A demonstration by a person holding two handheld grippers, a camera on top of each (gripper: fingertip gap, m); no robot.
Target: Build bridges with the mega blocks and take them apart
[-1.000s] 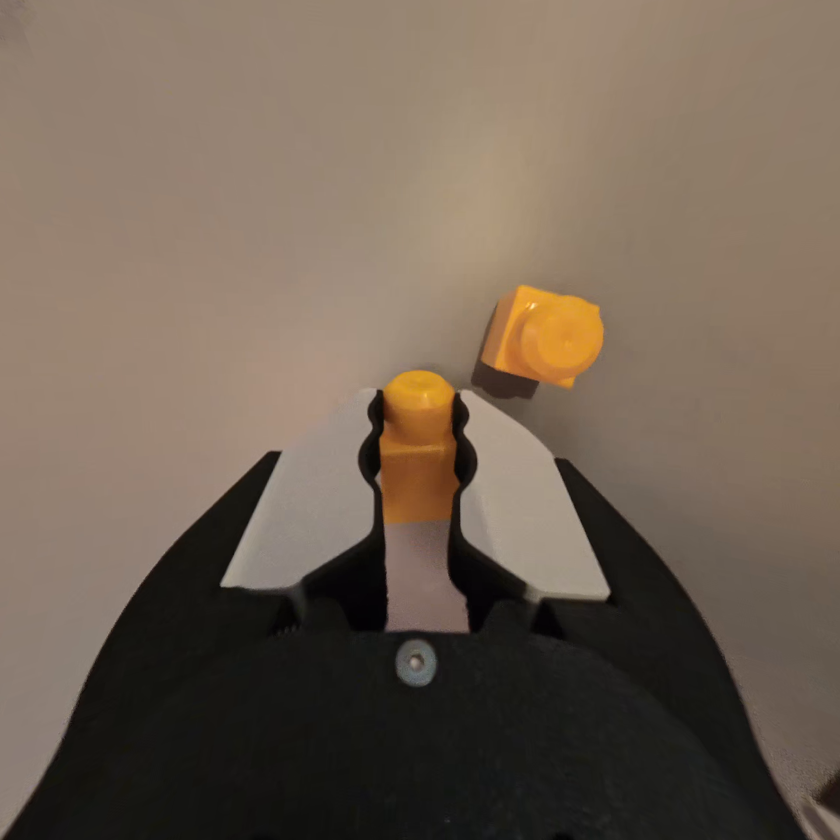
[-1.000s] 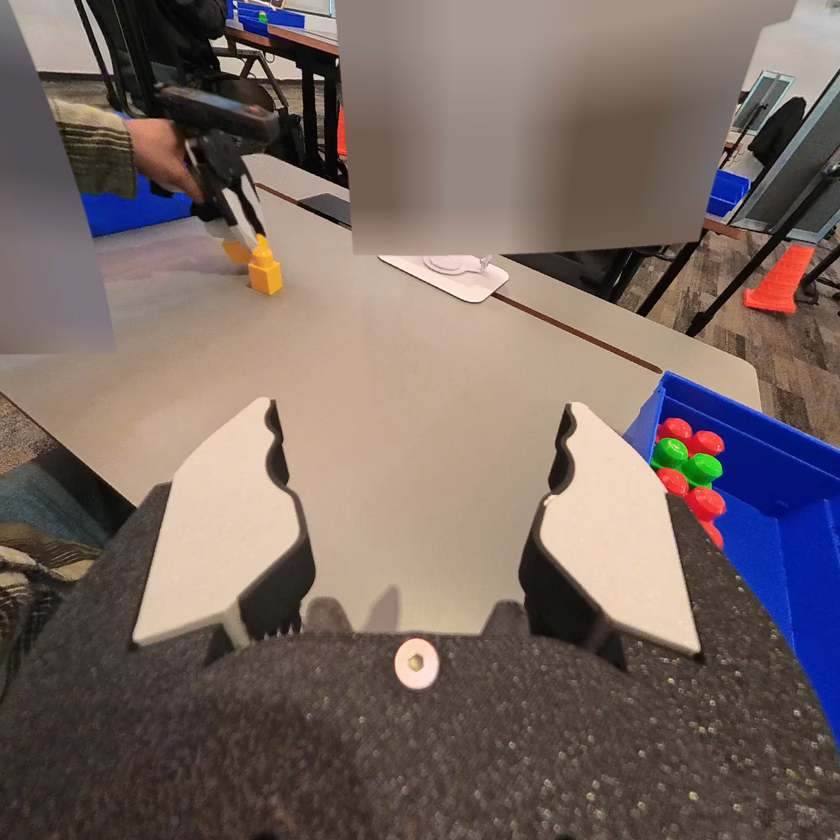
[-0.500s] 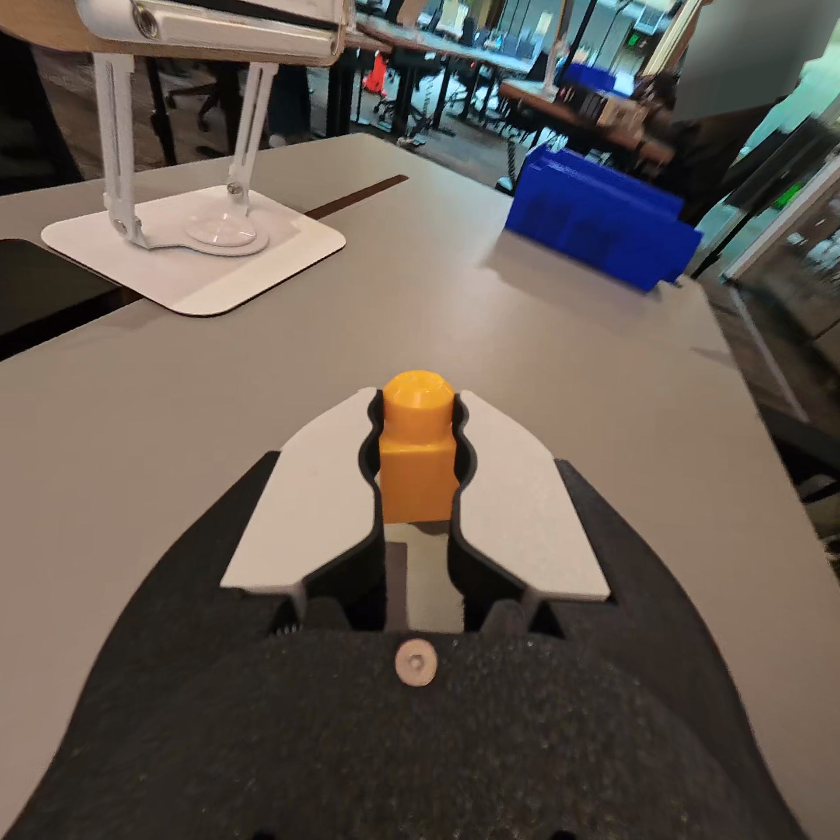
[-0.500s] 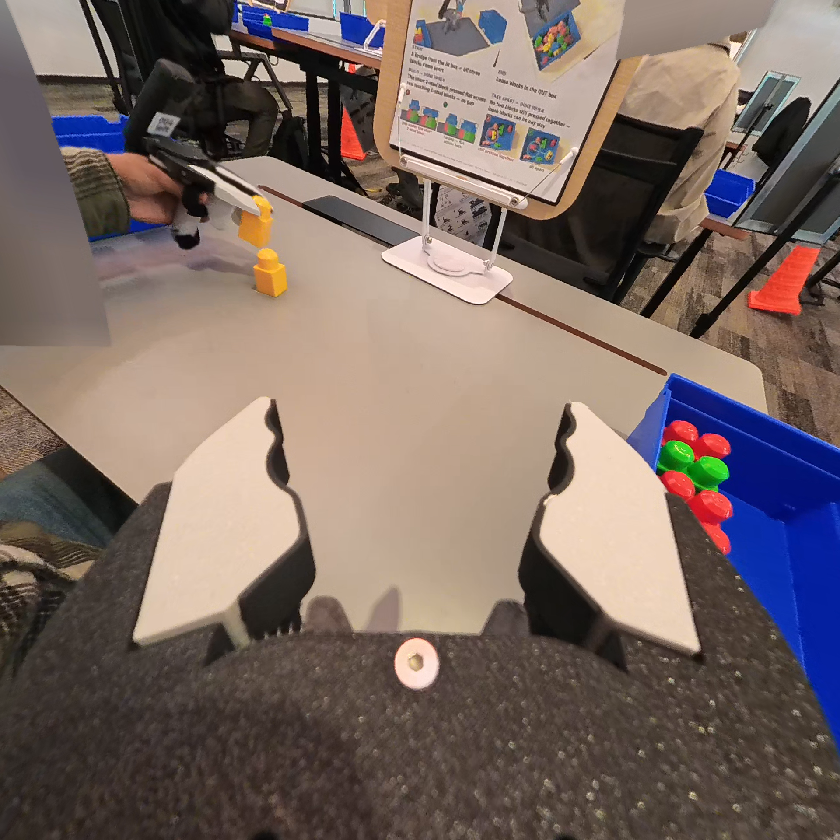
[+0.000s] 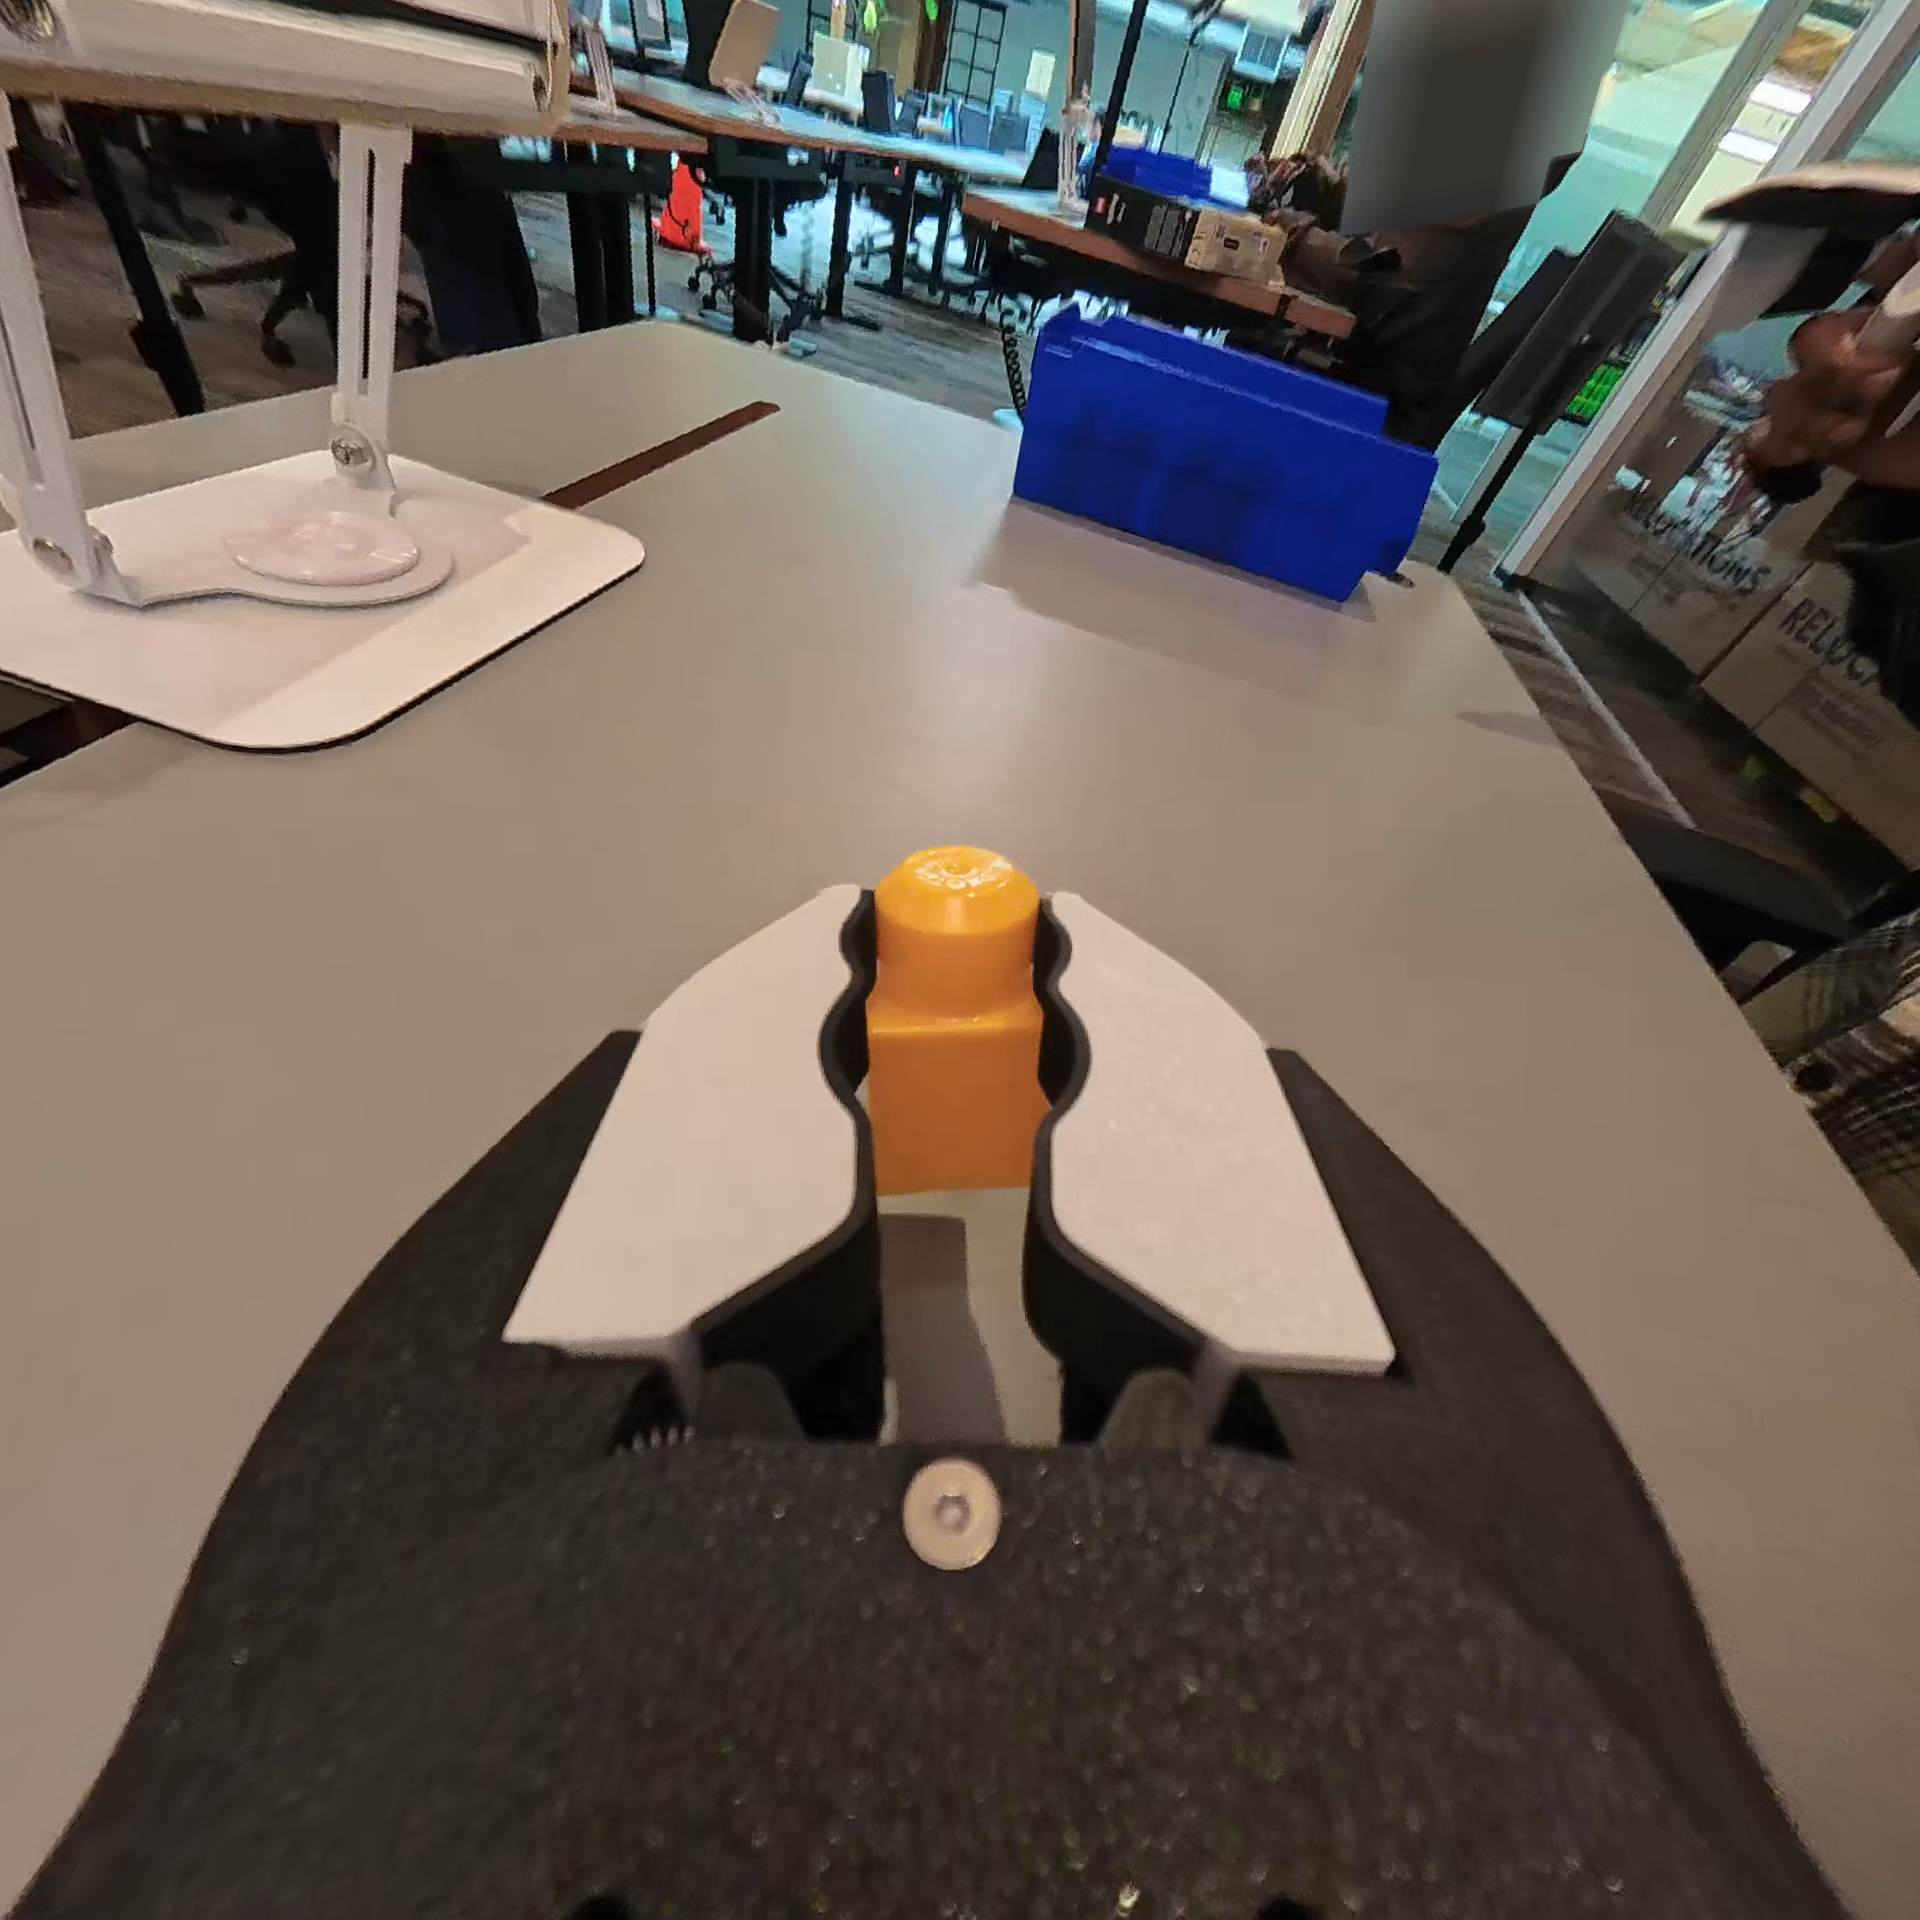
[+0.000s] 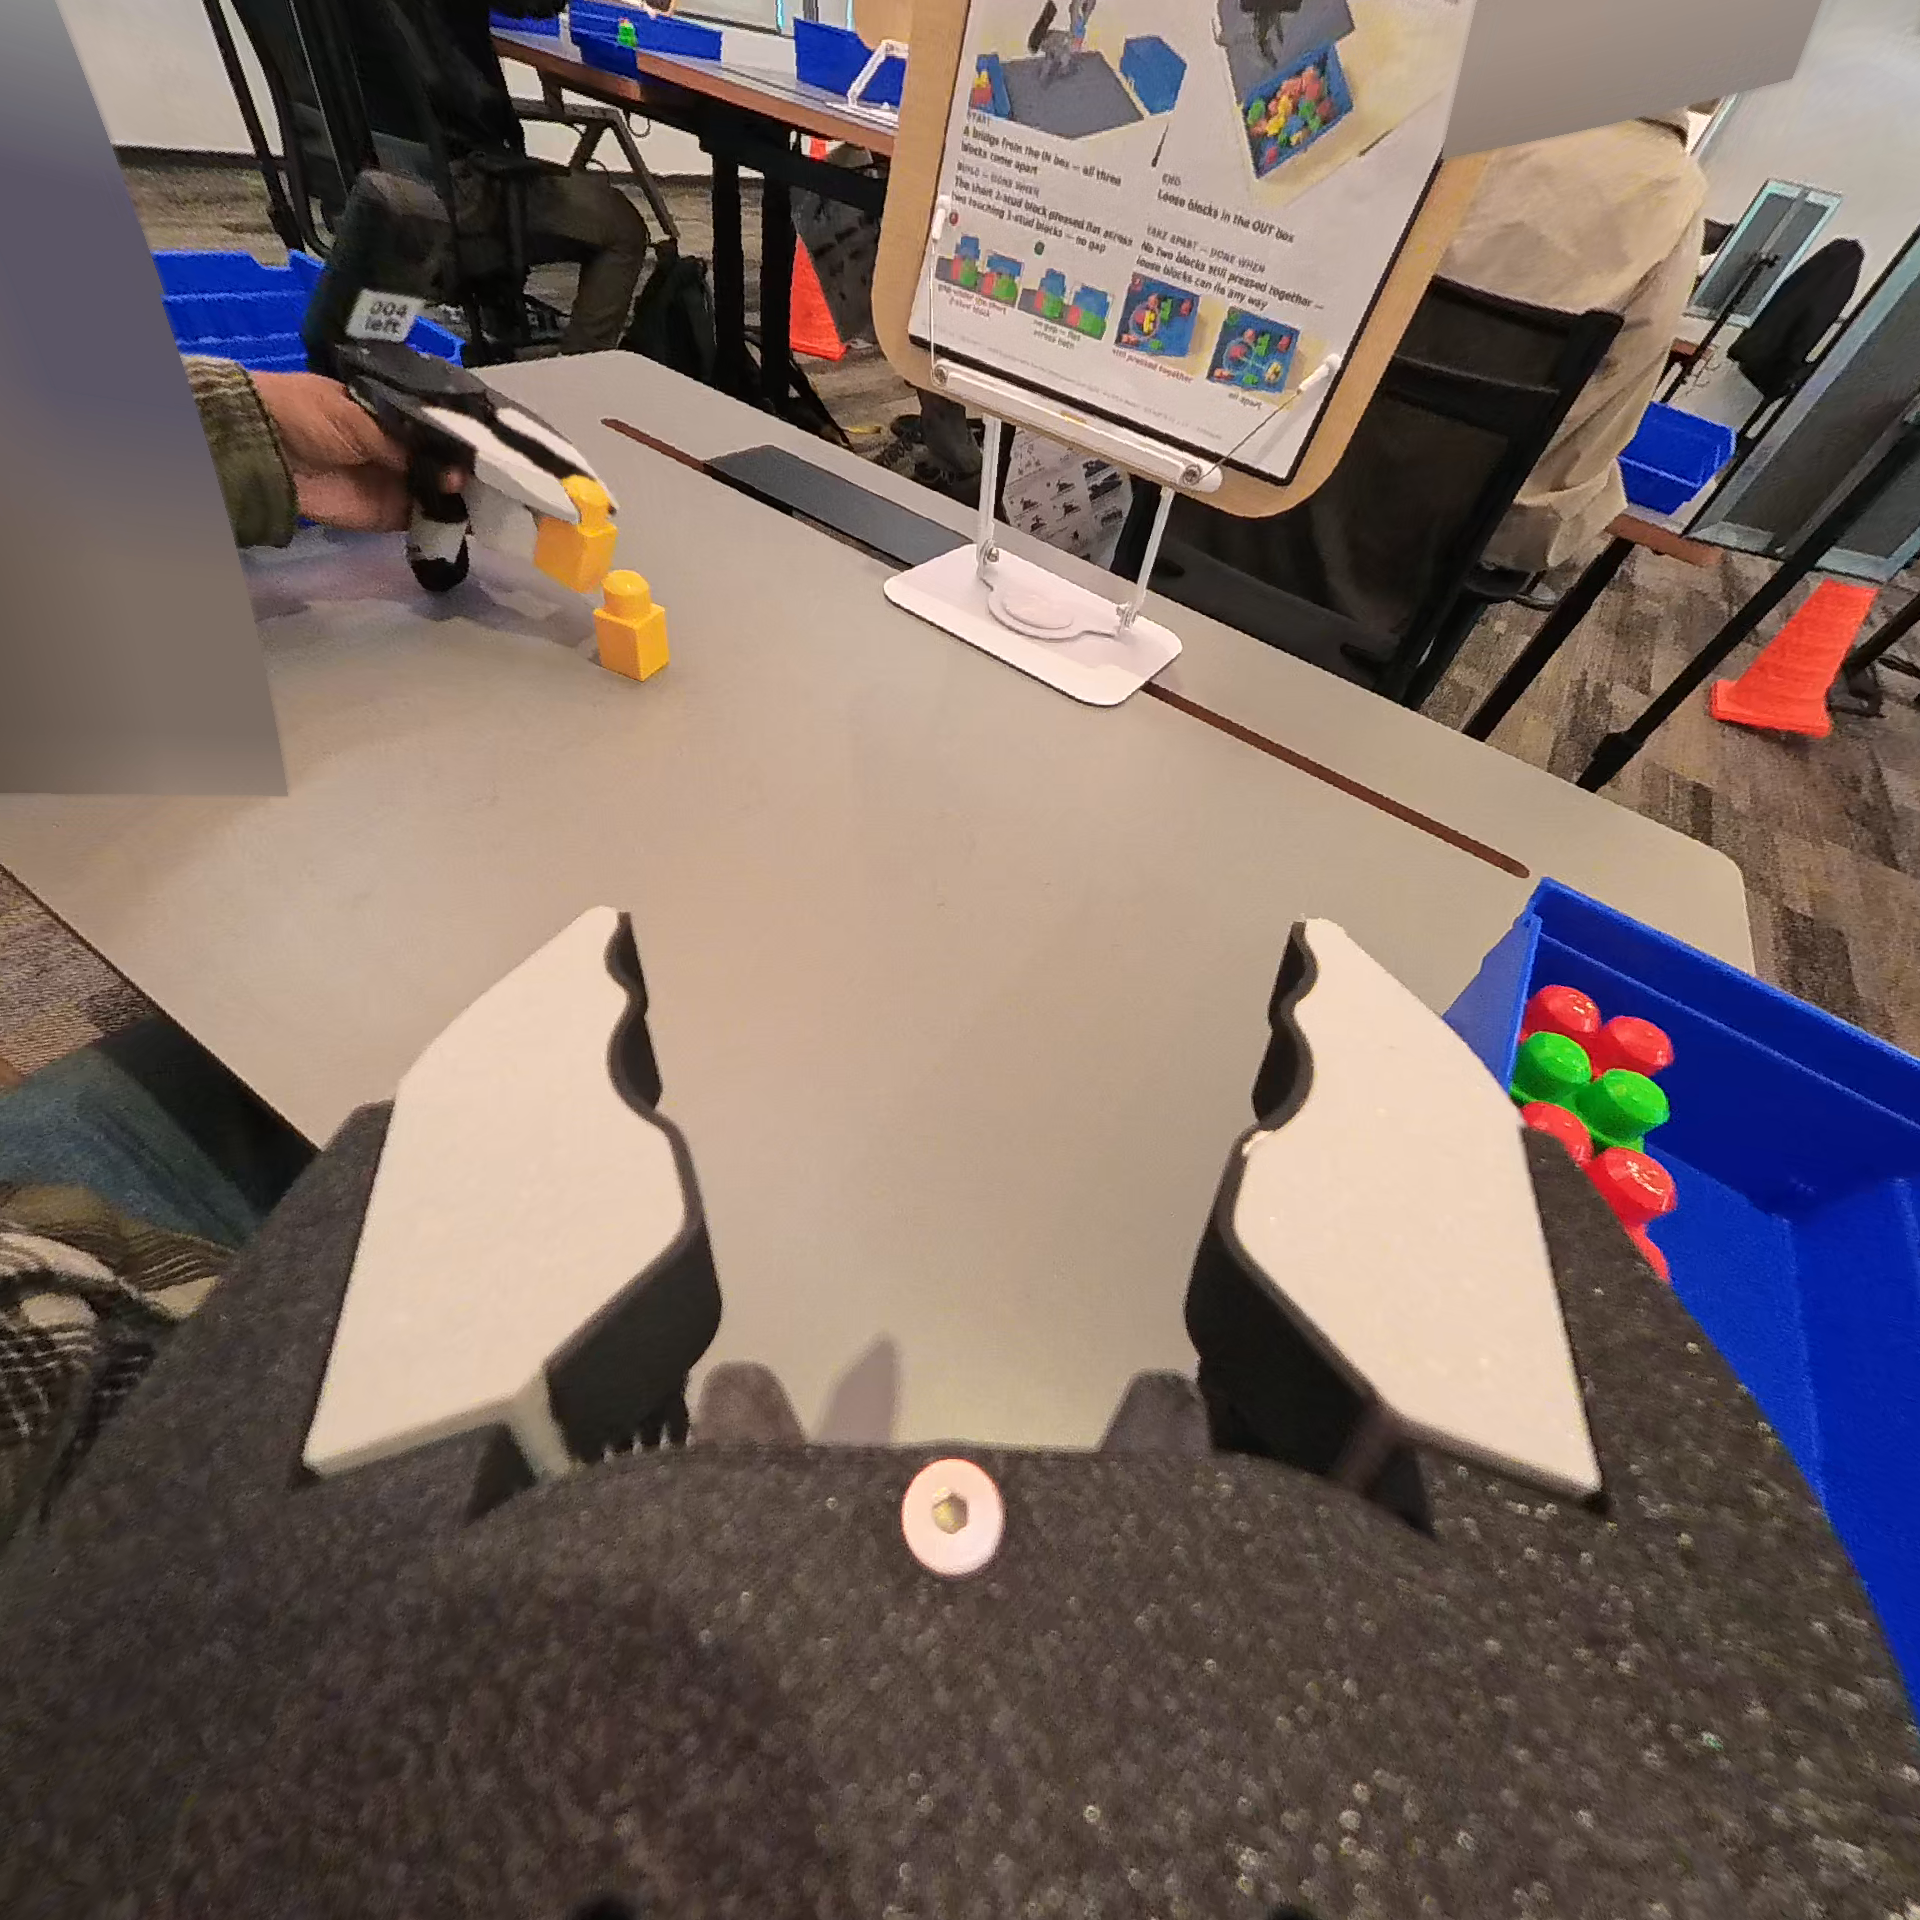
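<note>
Centrally, the left gripper (image 5: 956,935) clamps a yellow block (image 5: 954,1049); the right gripper (image 6: 956,997) gapes wide beside a blue bin (image 6: 1766,1049) at lower right.

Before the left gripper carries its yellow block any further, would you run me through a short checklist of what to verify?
1. Grip: left gripper is shut on the held yellow block, stud pointing forward. Ok.
2. Clearance: in the right wrist view the held block hangs above the table. Ok.
3. Second yellow block: upright on the table, apart from the held one. Ok.
4. Right gripper: open and empty, ready to assist. Ok.
5. Blue bin: at the table's right edge, red and green blocks inside. Ok.
6. Whether the grip is firm enough: cannot tell.
</note>
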